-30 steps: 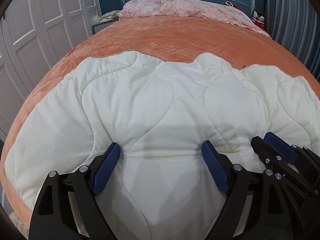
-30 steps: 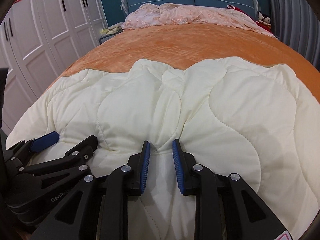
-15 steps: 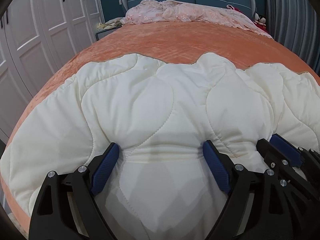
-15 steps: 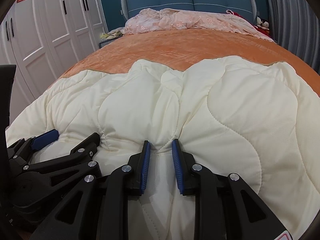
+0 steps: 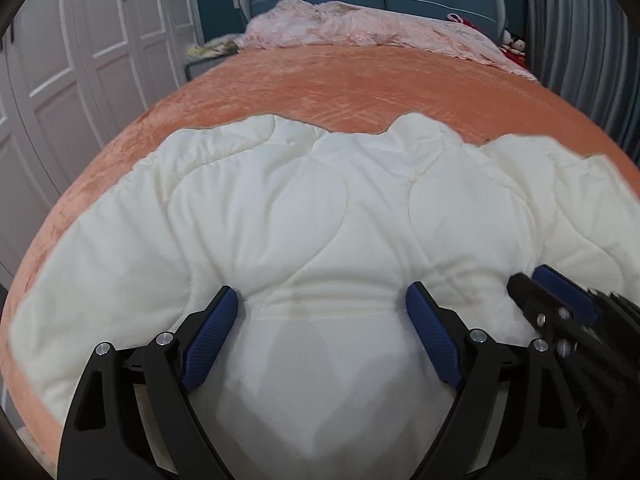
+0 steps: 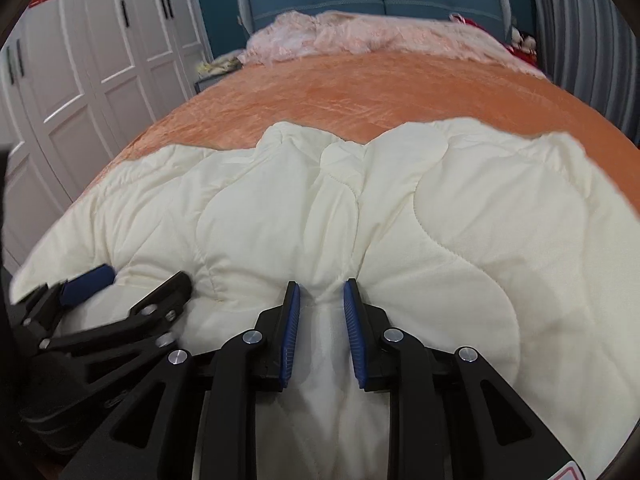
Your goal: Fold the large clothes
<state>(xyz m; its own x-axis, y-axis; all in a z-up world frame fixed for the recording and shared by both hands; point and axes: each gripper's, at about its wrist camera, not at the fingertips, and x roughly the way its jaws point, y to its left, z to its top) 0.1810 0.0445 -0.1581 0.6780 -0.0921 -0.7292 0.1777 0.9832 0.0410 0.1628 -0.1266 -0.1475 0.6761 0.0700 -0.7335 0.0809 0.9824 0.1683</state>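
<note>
Little has moved since a second ago. My left hand-held gripper (image 5: pixel 322 304) stays spread wide around a bulge of the cream quilted comforter (image 5: pixel 280 220) on the orange bed (image 5: pixel 360 88); my right hand-held gripper (image 6: pixel 320 300) still pinches a narrow fold.

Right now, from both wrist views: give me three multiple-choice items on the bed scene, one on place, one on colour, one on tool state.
1. Where does the pink lace cover lie?
A. by the headboard
B. under the quilt
C. on the floor

2. What colour is the bedspread under the cream quilt?
A. grey
B. orange
C. green

3. How do the two tools stand?
A. both wide
B. both narrow
C. left tool wide, right tool narrow on a quilt ridge

Key: 1 A, it is bunched at the bed's far end. 2 B, orange shows beyond the quilt. 3 C, each wrist view shows its pad gap.
</note>
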